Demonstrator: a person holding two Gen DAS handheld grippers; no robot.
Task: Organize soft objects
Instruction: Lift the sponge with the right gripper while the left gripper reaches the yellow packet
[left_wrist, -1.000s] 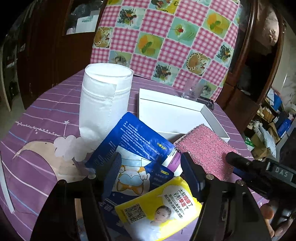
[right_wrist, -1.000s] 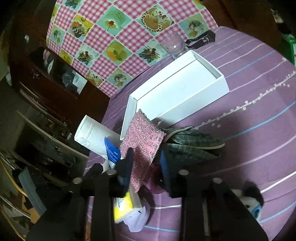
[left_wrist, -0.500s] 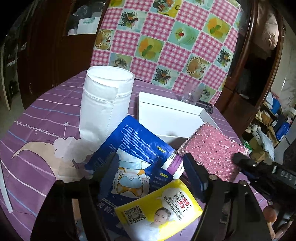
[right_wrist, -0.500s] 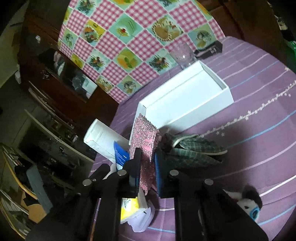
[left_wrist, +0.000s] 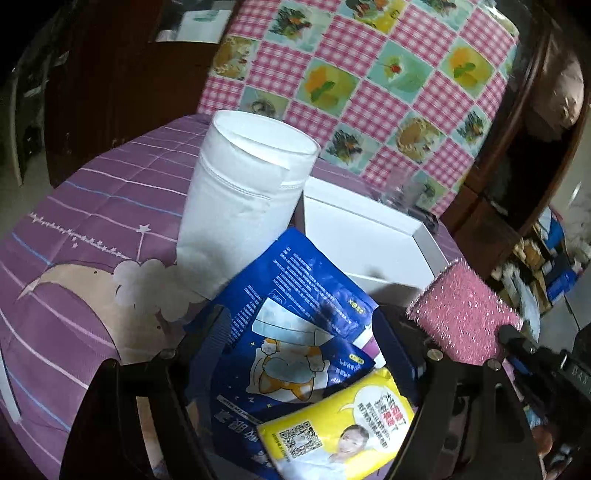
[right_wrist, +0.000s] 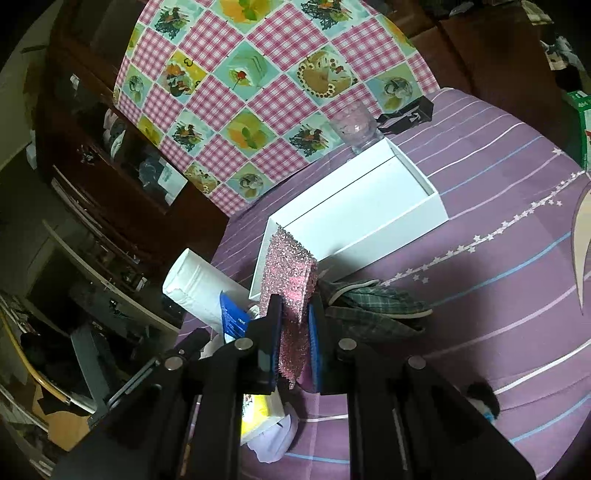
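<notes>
- I see a round table (right_wrist: 498, 229) under a purple cloth with pale stripes, stars and a moon print.
- At its far edge hangs a pink gingham cloth (right_wrist: 258, 85) with fruit and flower squares.
- Dark wooden cabinets (right_wrist: 122, 173) stand behind it, their shelves crowded with small items I can't make out.
- Past the table's right edge in my left view, a cluttered shelf (left_wrist: 546, 258) of boxes sits in brighter light.
- The room is dim overall.
</notes>
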